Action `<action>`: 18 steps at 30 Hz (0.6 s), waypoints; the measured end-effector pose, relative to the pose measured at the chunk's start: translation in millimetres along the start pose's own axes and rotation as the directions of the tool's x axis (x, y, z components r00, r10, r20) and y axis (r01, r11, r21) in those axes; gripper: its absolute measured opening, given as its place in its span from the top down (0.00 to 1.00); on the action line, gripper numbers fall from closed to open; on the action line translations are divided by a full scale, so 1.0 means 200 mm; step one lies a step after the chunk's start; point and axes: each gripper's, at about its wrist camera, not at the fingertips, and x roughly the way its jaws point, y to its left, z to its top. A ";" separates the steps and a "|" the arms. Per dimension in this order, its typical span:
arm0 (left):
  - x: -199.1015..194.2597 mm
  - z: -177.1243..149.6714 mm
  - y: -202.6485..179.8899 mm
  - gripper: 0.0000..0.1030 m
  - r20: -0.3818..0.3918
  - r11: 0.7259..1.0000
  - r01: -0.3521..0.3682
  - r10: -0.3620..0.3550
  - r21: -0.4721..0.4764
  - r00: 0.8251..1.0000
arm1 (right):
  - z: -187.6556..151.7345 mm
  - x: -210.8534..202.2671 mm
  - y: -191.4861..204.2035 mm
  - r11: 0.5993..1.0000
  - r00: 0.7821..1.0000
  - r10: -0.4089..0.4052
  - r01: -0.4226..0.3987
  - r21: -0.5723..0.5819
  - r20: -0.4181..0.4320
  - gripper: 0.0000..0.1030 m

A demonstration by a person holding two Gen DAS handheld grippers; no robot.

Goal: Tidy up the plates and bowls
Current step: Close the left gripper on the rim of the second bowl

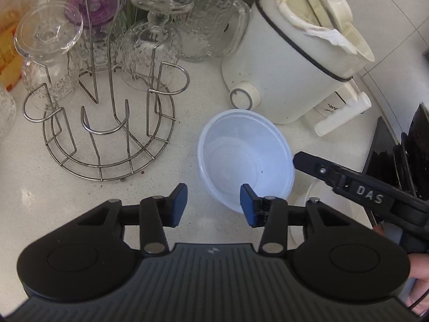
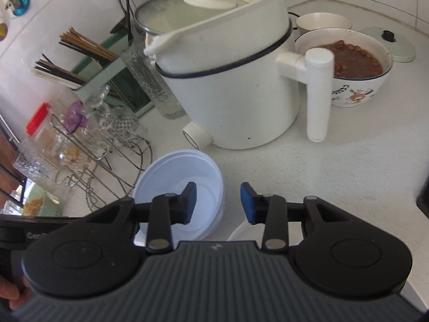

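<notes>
Pale blue bowl (image 1: pixel 245 158) sat upright on table (image 1: pixel 32 187) by white cooker (image 1: pixel 289 61). Both tools, left (image 1: pixel 213 205) and right (image 2: pixel 218 202), gaped, empty. Approach step; next, straddle the rim.

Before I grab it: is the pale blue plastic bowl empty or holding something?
Empty: the pale blue plastic bowl sits upright, its bare bottom visible.

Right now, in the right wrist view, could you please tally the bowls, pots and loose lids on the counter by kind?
Bowls: 3 (pale blue bowl, patterned bowl of brown food, small white bowl)
Pots: 1 (white electric pot)
Loose lids: 1 (pale green lid)
Total: 5
A white rim at the bottom edge is too hidden to class.
</notes>
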 end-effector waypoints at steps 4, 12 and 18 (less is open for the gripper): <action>0.03 0.03 0.01 0.62 -0.012 1.000 0.016 -0.016 -0.003 1.000 | 0.01 0.06 0.02 1.000 1.000 -0.004 0.004 -0.010 -0.014 0.62; 0.08 0.05 0.00 0.81 -0.021 1.000 0.016 -0.015 0.009 1.000 | 0.00 0.12 0.05 0.999 0.999 -0.022 0.021 -0.028 -0.046 0.74; 0.05 0.08 0.00 0.82 -0.023 0.999 0.048 -0.048 -0.023 0.999 | 0.00 0.08 0.03 1.000 0.999 -0.023 0.023 -0.017 -0.037 0.77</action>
